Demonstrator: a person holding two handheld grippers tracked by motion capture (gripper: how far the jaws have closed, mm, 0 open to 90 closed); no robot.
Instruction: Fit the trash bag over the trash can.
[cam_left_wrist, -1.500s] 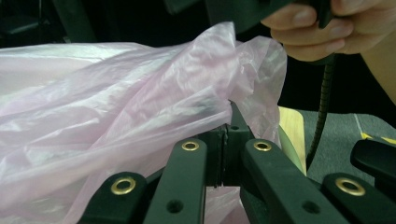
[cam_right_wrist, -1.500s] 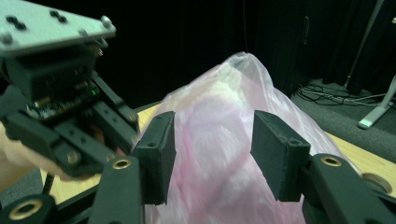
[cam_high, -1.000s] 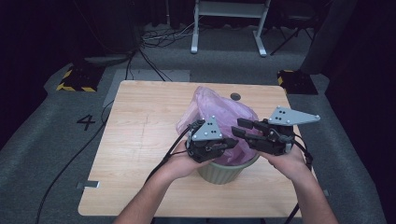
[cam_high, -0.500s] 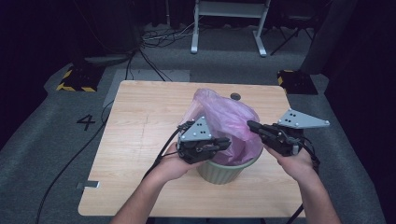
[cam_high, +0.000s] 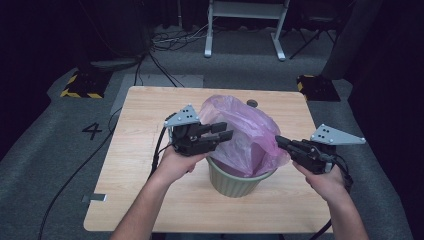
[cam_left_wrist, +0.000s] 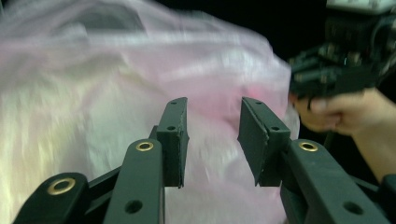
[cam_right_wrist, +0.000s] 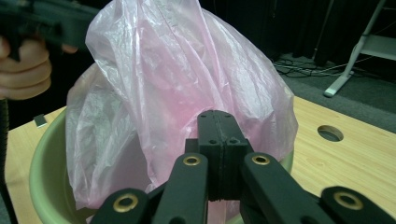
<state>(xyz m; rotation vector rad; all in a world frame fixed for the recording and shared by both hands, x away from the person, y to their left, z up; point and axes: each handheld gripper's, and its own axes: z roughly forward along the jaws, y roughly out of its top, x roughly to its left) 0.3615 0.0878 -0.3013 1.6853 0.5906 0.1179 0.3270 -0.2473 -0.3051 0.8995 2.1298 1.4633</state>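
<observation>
Where writing shows: white "4" (cam_high: 92, 131) on grey floor | pink translucent plastic bag (cam_high: 245, 132) in green round bin (cam_high: 235, 182) | left gripper (cam_high: 225, 134) just opening, empty | right gripper (cam_high: 278, 140) closed at bag's side

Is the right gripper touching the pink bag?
Touching. The right gripper view shows the right gripper with jaws shut, pinching a fold of the pink bag.

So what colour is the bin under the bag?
Pale green bin, clearest in the high view.
</observation>
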